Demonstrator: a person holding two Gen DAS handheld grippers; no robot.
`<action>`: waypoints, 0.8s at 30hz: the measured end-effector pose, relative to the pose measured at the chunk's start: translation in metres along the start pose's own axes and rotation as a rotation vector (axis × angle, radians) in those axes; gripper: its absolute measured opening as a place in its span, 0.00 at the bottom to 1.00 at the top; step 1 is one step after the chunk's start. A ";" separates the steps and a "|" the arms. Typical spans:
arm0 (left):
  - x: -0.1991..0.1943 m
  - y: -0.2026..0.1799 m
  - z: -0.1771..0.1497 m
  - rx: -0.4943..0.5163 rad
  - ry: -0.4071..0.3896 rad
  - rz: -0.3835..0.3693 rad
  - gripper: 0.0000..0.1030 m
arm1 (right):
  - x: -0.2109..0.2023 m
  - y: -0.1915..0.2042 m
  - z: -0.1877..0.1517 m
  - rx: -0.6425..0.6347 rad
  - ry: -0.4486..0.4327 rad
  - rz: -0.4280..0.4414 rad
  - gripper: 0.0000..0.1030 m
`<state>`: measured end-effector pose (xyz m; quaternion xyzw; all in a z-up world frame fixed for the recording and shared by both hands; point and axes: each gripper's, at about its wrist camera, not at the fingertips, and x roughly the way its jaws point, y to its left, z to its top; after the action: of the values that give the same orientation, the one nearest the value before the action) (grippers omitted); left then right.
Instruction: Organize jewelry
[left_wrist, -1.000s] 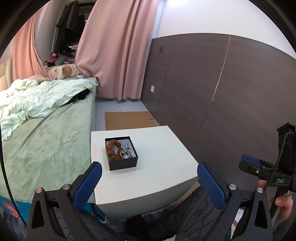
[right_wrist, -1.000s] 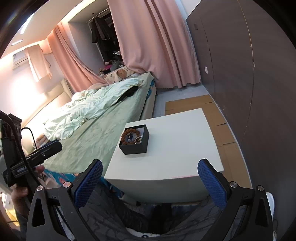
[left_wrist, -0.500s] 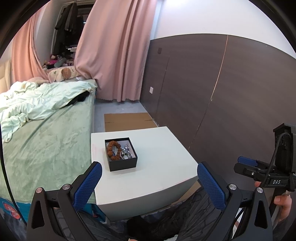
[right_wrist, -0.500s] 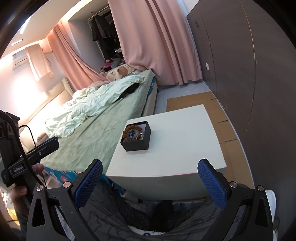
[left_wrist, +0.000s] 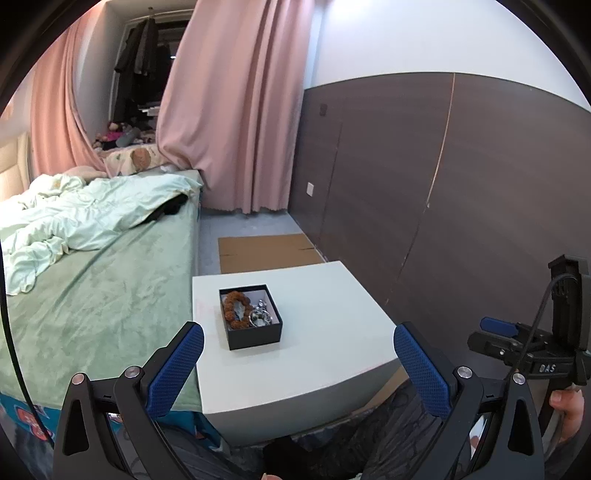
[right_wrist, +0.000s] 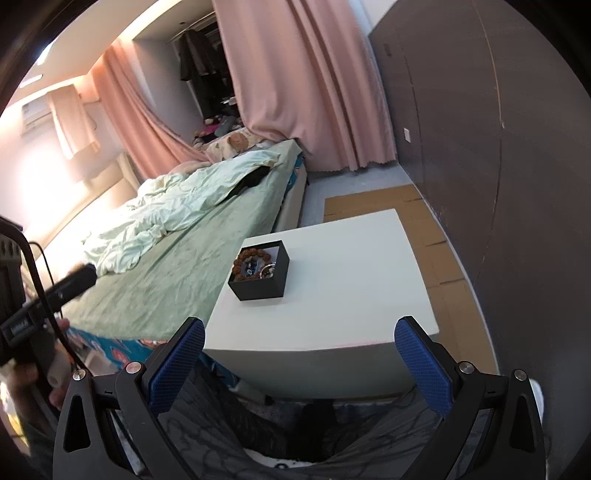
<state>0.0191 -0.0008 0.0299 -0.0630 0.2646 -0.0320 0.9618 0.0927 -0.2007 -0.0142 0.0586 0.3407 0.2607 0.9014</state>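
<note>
Change: both tongs have edged closer to the counter (left_wrist: 314, 295); box unmoved.
Left tongs (left_wrist: 295, 363): blue fingers wide apart, holding nothing, short of the counter's near edge.
Right tongs (right_wrist: 299, 363): likewise spread and bare, also short of that edge.
Black box (left_wrist: 251, 317): open-topped, near the counter's left edge, well ahead of both tongs.
Contents: brown bead bracelet (left_wrist: 232, 308) and silvery pieces (left_wrist: 260, 314) inside.

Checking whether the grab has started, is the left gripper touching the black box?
Apart. In the left wrist view the left gripper is open with bare table between it and the box.
</note>
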 end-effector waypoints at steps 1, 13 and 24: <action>0.000 0.000 0.000 0.001 -0.002 0.001 1.00 | -0.001 0.001 0.000 0.000 -0.001 0.008 1.00; -0.003 0.008 -0.005 -0.008 -0.010 0.031 1.00 | 0.001 0.008 0.001 -0.012 -0.003 -0.014 1.00; -0.013 0.013 -0.007 -0.015 -0.022 0.056 1.00 | 0.005 0.013 0.001 -0.022 0.005 -0.012 1.00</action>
<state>0.0044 0.0126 0.0285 -0.0633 0.2559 -0.0025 0.9646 0.0914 -0.1870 -0.0125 0.0462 0.3407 0.2592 0.9026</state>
